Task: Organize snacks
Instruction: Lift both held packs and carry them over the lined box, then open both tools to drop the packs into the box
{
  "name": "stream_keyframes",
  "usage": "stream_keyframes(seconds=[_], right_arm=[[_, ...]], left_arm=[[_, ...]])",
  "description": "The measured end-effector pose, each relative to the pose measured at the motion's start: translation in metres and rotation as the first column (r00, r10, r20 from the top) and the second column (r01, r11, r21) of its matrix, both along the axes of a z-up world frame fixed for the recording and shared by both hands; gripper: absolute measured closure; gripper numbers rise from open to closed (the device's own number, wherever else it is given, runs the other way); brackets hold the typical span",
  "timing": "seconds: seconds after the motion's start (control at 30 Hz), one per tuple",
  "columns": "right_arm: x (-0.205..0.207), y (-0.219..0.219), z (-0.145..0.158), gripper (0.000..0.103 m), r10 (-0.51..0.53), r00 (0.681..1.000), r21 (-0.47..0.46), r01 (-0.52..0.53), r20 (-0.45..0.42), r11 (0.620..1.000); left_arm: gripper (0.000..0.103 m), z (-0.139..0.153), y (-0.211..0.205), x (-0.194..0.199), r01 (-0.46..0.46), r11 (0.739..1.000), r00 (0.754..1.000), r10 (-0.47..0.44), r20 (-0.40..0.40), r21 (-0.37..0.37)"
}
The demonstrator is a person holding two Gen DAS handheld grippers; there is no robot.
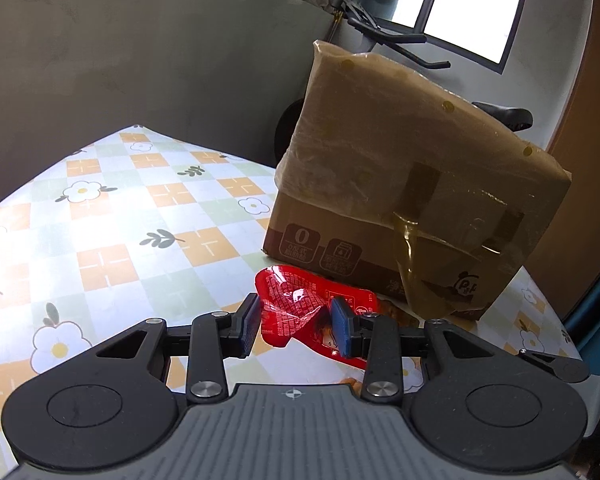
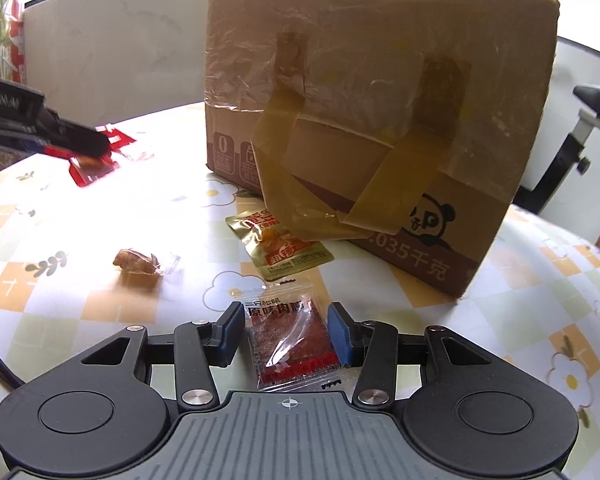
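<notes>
In the left wrist view my left gripper [image 1: 296, 324] is shut on a crumpled red snack packet [image 1: 300, 304], just in front of a taped cardboard box [image 1: 400, 176]. In the right wrist view my right gripper [image 2: 286, 330] is open, its fingers on either side of a clear packet of dried meat [image 2: 292, 340] lying flat on the table. A gold snack packet [image 2: 276, 248] lies beyond it at the foot of the box [image 2: 372, 92]. A small brown wrapped snack [image 2: 140, 261] lies to the left. The left gripper with the red packet [image 2: 92, 160] shows at far left.
The table has a checked floral cloth [image 1: 120, 216]. A grey wall panel stands behind it. An exercise bike [image 1: 380, 24] stands behind the box. The table's right edge [image 2: 572, 240] curves close to the box.
</notes>
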State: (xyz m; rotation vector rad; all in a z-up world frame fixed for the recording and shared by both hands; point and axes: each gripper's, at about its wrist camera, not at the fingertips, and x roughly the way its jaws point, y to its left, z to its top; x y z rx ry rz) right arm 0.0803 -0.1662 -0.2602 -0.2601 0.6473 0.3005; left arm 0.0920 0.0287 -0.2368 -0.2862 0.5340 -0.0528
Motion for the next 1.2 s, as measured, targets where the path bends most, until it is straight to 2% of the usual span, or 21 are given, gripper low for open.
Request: stream_keyframes(seconds=[0.2,0.4,0.57,0.73,0.8,0.9,1.0,1.1,1.2], right_arm=[[-0.016,-0.011,0.035,0.061,0.000,0.997,0.032,-0.002,0.078,0.999],[-0.019,-0.026,0.109,0.061,0.013,0.976,0.090,-0.033,0.219,0.995],[-0.003,-0.032,0.174,0.061,0.063,0.960,0.136,-0.103,0.272,0.985],[0.033,-0.040,0.225,0.061,0.035,0.952,0.158,-0.087,0.306,0.984],[0.055,-0.042,0.232,0.061,0.018,0.951,0.116,-0.056,0.307,0.992],[0.088,-0.046,0.227,0.061,-0.022,0.959,0.072,0.002,0.282,0.997],[0.113,-0.052,0.211,0.061,-0.117,0.961,0.078,0.101,0.251,0.992],[0.121,-0.045,0.188,0.060,-0.126,0.963,0.057,0.116,0.236,0.992],[0.127,-0.039,0.174,0.057,-0.144,0.966,0.029,0.141,0.214,0.990]], left_arm=[[0.062,0.035,0.015,-0.002,0.019,0.999,0.996,-0.023,0.082,0.048],[0.062,0.088,0.017,0.003,0.048,0.996,0.976,-0.063,0.210,0.076],[0.061,0.133,0.004,0.016,0.099,0.992,0.949,-0.118,0.291,0.079],[0.061,0.163,-0.032,0.047,0.179,0.979,0.932,-0.201,0.302,0.099],[0.061,0.169,-0.043,0.067,0.192,0.976,0.934,-0.215,0.286,0.106],[0.060,0.174,-0.058,0.094,0.199,0.972,0.937,-0.226,0.266,0.125],[0.060,0.169,-0.069,0.119,0.200,0.969,0.952,-0.228,0.205,0.147],[0.060,0.162,-0.073,0.141,0.199,0.969,0.963,-0.221,0.154,0.144],[0.057,0.156,-0.077,0.153,0.229,0.963,0.960,-0.248,0.130,0.141]])
